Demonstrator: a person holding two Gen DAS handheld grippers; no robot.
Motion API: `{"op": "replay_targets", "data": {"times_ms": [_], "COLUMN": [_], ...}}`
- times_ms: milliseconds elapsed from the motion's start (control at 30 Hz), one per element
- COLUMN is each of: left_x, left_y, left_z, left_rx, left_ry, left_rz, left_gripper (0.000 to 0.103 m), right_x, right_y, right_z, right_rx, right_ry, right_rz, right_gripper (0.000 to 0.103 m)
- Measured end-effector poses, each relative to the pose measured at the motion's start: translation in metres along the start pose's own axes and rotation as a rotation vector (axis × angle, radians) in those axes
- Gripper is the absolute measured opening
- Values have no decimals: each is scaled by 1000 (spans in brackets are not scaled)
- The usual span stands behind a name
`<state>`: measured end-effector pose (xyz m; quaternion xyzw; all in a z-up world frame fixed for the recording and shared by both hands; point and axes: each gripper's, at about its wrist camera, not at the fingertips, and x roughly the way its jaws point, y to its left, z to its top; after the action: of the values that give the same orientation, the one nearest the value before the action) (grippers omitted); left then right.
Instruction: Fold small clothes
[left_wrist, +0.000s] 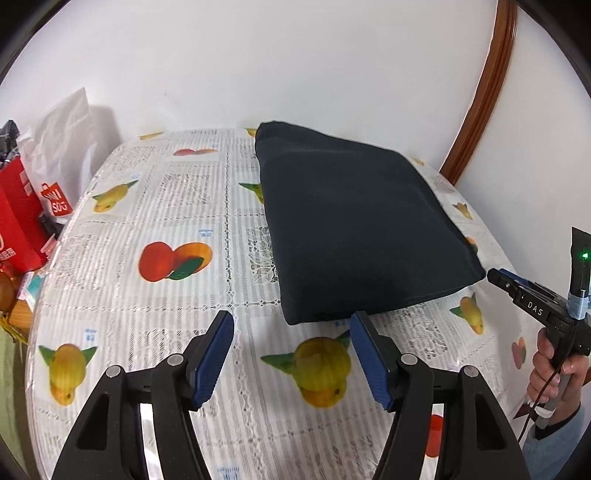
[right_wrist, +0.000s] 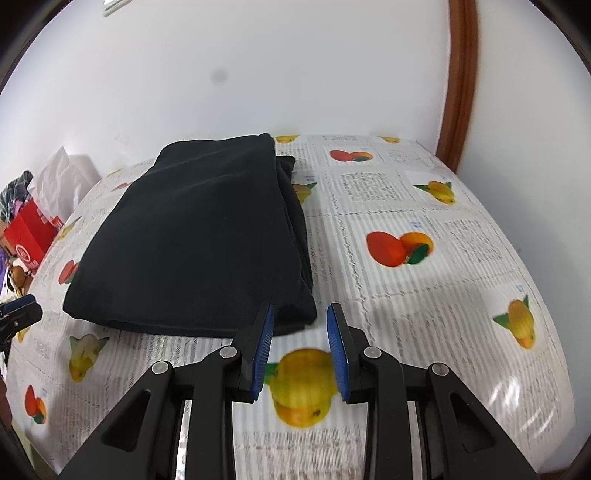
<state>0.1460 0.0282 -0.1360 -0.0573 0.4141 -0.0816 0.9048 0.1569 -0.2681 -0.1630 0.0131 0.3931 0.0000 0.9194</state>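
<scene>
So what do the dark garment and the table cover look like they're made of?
Dark garment: soft matte knit, likely cotton or fleece; no sheen, thick rounded folds. Table cover: glossy plastic, probably vinyl, printed with fruit and lace; it shows glare streaks.

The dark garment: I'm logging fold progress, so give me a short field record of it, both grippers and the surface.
garment: dark garment, folded into a rectangular stack, lying flat
surface: table with fruit-print cloth
left gripper: open, nothing between its pads, near the stack's front edge
right gripper: open, empty, at the stack's near right corner
beside table: red bag on the left
</scene>
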Motion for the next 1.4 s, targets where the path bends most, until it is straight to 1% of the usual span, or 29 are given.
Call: {"op": "replay_targets", "data": {"times_ms": [67,167,200,233,267,300,367,433,500,600,667,733,833,1067,1167,1400], "left_x": [-10,-30,-35,-43,-50,-58,-69,-82,-90,-105,-113,-120,-133,-155,-159,-164], "left_y": [-3,-11,-13,-16,-19,-24,-30,-37,-41,-49,-53,-56,-63,-77,-81,-87], "left_z": [-2,-5,-6,-7,-9,-11,-14,-19,-24,-33,-39,-44,-54,-68,-70,-75], "left_rx": [1,8,14,13,13,18,28,40,43,45,47,48,60,96,109,115], "left_ry": [-16,-66,-88,-105,-120,-138,-161,-182,-191,-210,-213,-218,-235,-281,-286,-294], "left_rz": [11,25,15,7,5,7,21,45,63,88,92,94,106,124,111,114], "left_gripper": [67,75,79,80,83,84,87,88,89,93,94,95,96,97,97,97], "right_x": [-14,-35,-45,-51,-63,-72,-88,-103,-119,-138,-150,-163,-184,-210,-217,-228], "right_y": [-1,1,2,2,3,5,7,8,10,14,15,16,21,21,20,19], "right_z": [0,1,1,1,0,-2,-6,-10,-16,-25,-32,-40,-52,-69,-74,-80], "right_rx": [18,34,40,46,55,55,56,68,74,63,75,73,49,48,47,53], "right_ry": [-6,-20,-33,-42,-68,-88,-112,-127,-147,-154,-159,-178,-222,-237,-242,-249], "right_rz": [0,3,-1,-17,-51,-65,-63,-55,-60,-96,-96,-86,-109,-162,-165,-172], "right_gripper": [30,32,38,47,51,55,60,68,72,74,81,96,103,103,103,103]}}
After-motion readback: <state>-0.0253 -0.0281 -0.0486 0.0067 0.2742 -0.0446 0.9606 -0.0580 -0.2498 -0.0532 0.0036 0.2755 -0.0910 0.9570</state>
